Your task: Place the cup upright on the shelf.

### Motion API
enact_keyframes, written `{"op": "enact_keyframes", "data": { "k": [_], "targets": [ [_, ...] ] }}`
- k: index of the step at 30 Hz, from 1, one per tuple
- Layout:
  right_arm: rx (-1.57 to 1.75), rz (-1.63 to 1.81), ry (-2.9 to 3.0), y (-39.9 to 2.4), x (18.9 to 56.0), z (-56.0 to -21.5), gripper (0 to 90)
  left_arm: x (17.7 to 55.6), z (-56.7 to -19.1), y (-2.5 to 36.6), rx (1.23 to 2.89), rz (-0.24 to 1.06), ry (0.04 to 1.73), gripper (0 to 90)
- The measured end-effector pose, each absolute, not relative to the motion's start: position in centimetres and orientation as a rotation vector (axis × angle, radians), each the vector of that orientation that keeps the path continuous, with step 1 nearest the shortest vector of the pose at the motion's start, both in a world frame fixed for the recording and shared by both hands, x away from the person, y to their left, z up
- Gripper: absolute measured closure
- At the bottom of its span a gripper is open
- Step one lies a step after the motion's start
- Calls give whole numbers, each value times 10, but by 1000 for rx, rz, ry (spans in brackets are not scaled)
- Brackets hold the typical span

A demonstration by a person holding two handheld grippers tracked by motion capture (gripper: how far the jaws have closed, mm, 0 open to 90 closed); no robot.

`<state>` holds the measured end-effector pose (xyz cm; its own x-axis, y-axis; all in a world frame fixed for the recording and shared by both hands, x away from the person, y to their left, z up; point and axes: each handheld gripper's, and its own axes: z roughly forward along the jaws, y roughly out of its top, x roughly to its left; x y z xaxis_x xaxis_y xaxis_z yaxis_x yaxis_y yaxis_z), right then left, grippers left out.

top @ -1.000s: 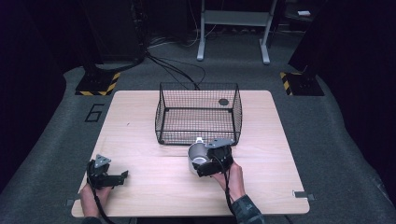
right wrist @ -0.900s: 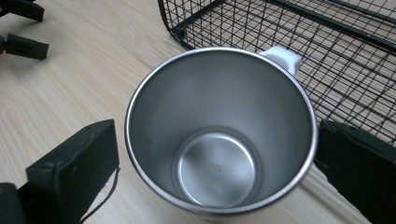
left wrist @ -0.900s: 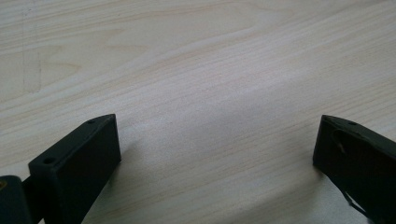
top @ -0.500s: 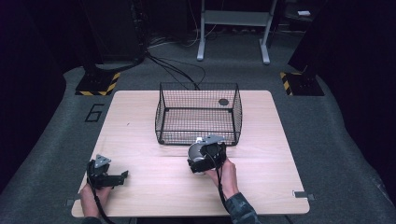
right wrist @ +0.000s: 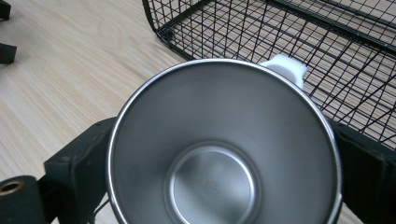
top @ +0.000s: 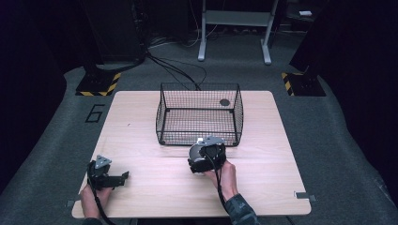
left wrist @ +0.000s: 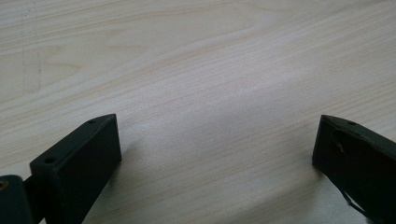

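A steel mug [right wrist: 224, 149] with a white handle [right wrist: 285, 67] sits between the jaws of my right gripper [right wrist: 219, 168], which is shut on it; its empty bowl faces the camera. In the high view the mug [top: 195, 152] and right gripper [top: 202, 158] hover just in front of the black wire basket [top: 199, 115]. My left gripper [top: 123, 177] rests at the table's front left corner, and its jaws stand open over bare wood in the left gripper view [left wrist: 215, 154].
The wire basket [right wrist: 289, 32] stands mid-table toward the far side, with a dark round spot [top: 225, 102] seen at its far right corner. A light wooden table [top: 281, 154] has bare room left and right of the basket. Cables and stands lie on the floor beyond.
My right gripper has carried the mug a little leftward and turned it. The left gripper has stayed where it was.
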<state>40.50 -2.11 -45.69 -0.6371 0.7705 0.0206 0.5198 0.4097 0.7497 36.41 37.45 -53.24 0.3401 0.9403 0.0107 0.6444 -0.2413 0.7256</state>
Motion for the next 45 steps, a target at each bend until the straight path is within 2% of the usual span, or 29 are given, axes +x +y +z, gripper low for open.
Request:
{"op": "enact_keyframes", "data": {
  "k": [17,45],
  "targets": [
    [1049,1100,2372,-26,404,-456,57,364,-533,374,1978,608,1377,12],
    [1003,1136,2401,-46,399,-432,58,364,-531,375,1995,596,1378,12]
  ]
}}
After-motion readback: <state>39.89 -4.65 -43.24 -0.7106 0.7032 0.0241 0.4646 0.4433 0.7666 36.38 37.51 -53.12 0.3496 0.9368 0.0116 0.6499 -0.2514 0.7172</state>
